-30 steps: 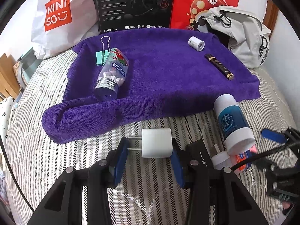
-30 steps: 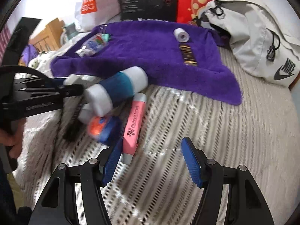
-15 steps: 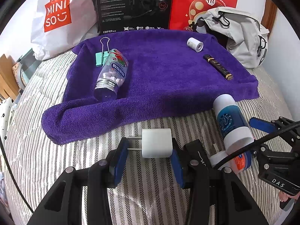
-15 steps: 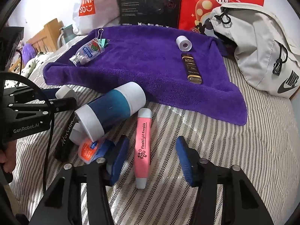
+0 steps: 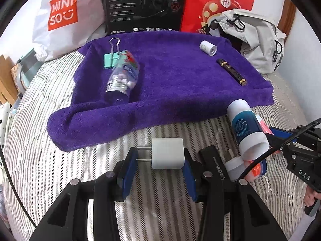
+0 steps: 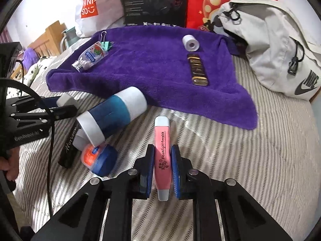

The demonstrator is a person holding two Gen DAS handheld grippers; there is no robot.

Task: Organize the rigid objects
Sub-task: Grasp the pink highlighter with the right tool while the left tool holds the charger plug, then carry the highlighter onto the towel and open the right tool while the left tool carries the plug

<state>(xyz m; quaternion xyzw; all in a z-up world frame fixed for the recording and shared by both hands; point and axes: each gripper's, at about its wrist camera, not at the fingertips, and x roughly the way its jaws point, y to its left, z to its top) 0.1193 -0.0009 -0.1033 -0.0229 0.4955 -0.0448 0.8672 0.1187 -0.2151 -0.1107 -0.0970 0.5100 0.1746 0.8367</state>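
Note:
My left gripper is shut on a white charger plug, prongs pointing left, just above the striped bedding in front of the purple towel. My right gripper is shut on a pink flashlight, which lies lengthwise between the blue pads. On the towel lie a candy bottle, a teal binder clip, a white roll and a dark gold-tipped tube. In the right wrist view the left gripper stands at the left edge with the charger plug.
A blue-and-white cylinder, a blue jar with an orange lid and a black case lie together on the bedding. A grey backpack, a white shopping bag, and black and red boxes line the back.
My right gripper has moved right over the pink flashlight and shut on it. The left gripper still holds the charger plug in the same place.

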